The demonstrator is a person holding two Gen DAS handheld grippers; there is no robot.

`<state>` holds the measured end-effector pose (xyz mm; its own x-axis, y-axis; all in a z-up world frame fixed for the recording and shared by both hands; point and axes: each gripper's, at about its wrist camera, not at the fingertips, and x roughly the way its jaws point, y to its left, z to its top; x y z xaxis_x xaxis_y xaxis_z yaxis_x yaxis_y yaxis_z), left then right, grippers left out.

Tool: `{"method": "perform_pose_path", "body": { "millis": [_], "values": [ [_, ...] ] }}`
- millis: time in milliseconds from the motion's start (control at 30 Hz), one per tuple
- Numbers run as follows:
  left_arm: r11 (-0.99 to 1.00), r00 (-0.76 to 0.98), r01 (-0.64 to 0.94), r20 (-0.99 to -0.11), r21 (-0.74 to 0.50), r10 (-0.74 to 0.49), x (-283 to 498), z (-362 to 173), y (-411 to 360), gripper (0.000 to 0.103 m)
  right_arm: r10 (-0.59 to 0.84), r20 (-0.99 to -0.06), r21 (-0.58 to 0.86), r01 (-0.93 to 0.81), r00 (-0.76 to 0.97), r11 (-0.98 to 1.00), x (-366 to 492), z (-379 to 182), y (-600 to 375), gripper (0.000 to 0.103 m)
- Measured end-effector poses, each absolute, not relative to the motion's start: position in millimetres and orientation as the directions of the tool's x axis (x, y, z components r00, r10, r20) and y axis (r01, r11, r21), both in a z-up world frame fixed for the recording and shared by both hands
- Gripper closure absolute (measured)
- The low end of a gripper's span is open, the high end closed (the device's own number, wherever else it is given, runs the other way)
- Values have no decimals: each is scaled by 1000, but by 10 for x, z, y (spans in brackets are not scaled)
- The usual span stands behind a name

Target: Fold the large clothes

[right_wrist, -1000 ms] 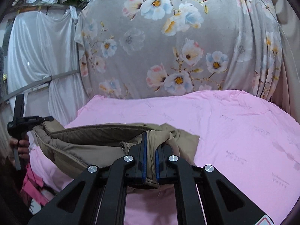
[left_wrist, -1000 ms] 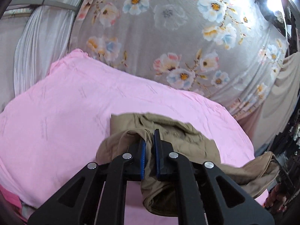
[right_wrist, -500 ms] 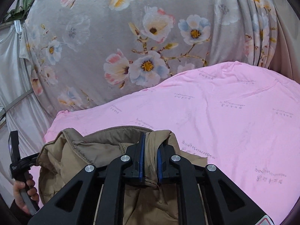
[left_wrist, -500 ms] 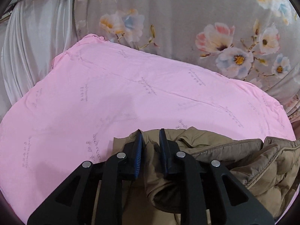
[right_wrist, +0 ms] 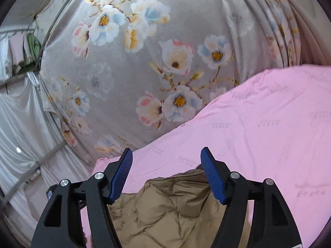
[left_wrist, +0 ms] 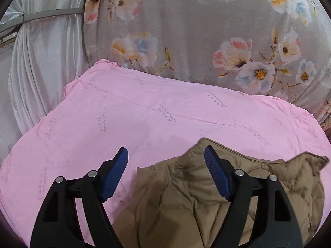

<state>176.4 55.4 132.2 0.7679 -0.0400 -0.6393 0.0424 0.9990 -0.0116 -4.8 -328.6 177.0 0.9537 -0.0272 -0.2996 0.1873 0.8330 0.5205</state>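
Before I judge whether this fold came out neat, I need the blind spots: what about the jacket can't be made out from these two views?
- Left wrist view: the jacket's lower part runs off the bottom edge, and the left gripper's black arms cover strips of it.
- Right wrist view: only the jacket's top edge shows between the right gripper's open fingers; the rest is cut off below.
- Sleeves and zipper: not identifiable in either view.

A pink sheet point(left_wrist: 157, 111) with faint printed lettering spreads over the flat surface. Behind it hangs a grey curtain point(left_wrist: 196, 31) patterned with pink, white and blue flowers. To the left, white drapery point(left_wrist: 41, 47) falls in folds, crossed by a grey bar point(left_wrist: 51, 14).
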Motion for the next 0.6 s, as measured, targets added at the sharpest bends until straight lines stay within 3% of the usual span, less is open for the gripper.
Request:
{"method": "perform_pose_path", "body": {
  "millis": [100, 133, 267, 333, 600],
  "values": [
    [997, 752, 79, -655, -22, -74, 1673, 1280, 367, 29, -161, -365, 278, 273, 917, 921, 23, 1918, -2936, 50],
    [996, 743, 89, -664, -31, -87, 1666, 1246, 298, 29, -189, -398, 210, 290, 897, 934, 114, 1881, -2827, 61],
    [993, 706, 111, -700, -48, -113, 1711, 1037, -36, 30, -190, -503, 100, 275, 843, 956, 538, 1488, -2493, 87],
    [992, 690, 112, -714, -57, -119, 1777, 922, -199, 30, -167, -547, 73, 245, 820, 967, 779, 1259, -2318, 91],
    [999, 645, -7, -764, 31, 28, 2199, 443, -326, 29, -194, -669, 6, 266, 718, 964, 1502, 573, -2199, 91]
  ]
}}
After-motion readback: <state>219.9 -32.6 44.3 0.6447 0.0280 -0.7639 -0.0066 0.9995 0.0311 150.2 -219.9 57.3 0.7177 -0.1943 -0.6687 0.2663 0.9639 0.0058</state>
